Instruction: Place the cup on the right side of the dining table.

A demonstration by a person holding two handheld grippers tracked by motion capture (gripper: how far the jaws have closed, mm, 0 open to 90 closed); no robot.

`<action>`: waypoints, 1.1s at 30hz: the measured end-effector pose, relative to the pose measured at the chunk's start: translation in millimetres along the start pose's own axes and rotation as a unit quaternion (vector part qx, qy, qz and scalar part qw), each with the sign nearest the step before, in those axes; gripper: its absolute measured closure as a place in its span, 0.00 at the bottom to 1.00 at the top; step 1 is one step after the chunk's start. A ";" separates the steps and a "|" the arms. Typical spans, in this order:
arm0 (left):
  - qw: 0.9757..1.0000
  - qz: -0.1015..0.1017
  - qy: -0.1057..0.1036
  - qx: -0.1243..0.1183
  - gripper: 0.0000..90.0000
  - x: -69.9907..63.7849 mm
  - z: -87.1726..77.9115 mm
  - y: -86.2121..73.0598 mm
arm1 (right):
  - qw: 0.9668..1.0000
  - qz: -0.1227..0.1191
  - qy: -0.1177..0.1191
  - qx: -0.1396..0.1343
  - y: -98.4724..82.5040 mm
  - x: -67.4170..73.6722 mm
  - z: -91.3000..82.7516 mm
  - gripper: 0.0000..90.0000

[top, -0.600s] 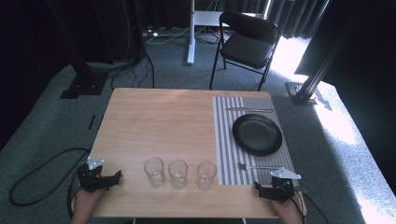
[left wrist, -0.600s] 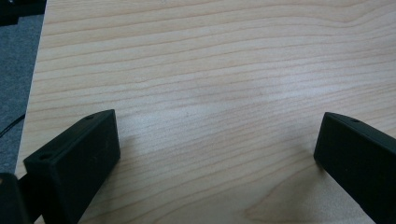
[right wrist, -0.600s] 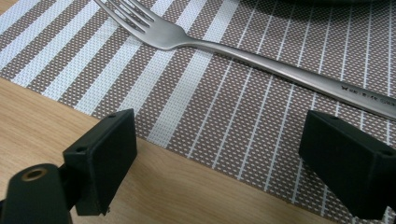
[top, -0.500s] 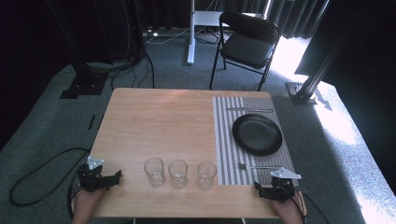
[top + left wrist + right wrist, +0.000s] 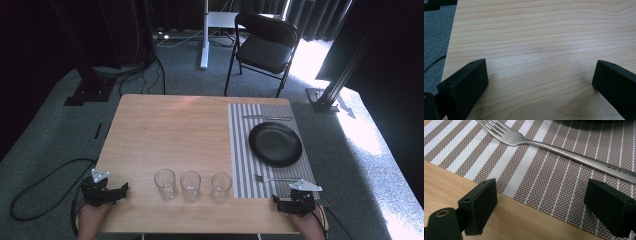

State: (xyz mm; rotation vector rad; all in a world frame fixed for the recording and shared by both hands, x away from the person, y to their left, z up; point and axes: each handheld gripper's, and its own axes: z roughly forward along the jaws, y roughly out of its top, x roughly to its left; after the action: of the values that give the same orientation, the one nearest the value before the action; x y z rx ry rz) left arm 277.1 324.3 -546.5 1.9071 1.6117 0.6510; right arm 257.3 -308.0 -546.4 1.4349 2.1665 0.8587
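Three clear glasses (image 5: pixel 191 185) stand in a row near the table's front edge. A black plate (image 5: pixel 275 144) lies on a striped placemat (image 5: pixel 242 150) at the right, with a fork (image 5: pixel 272 178) (image 5: pixel 554 147) in front of it and a knife (image 5: pixel 267 118) behind it. My left gripper (image 5: pixel 120 190) (image 5: pixel 540 82) rests open on bare wood at the front left corner, nothing between its jaws. My right gripper (image 5: pixel 286 201) (image 5: pixel 540 202) rests open at the placemat's front edge, just short of the fork.
A black folding chair (image 5: pixel 265 47) stands beyond the table's far edge, beside a white stand (image 5: pixel 205 35). Black frame posts (image 5: pixel 345 65) rise at the right and left. Cables (image 5: pixel 45 180) lie on the grey carpet at the left.
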 end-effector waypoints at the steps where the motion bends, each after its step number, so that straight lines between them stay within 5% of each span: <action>1: 1.000 0.001 -0.001 0.000 0.01 0.2 0.0 0.1 | 1.000 0.000 0.000 0.001 0.2 0.0 0.0 0.12; 16: 1.000 0.000 -0.001 -0.001 0.01 -0.2 0.7 0.5 | 1.000 0.011 0.005 0.015 1.2 4.0 -4.3 0.13; 33: 1.000 0.001 -0.002 -0.001 0.01 0.0 0.9 0.8 | 0.999 -0.014 0.031 0.002 14.8 17.1 -21.3 0.16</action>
State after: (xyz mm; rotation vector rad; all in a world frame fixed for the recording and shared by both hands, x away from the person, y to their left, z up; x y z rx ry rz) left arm 278.3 324.2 -546.7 1.9089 1.6062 0.6486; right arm 247.2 -293.8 -520.7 1.3934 2.2299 0.8987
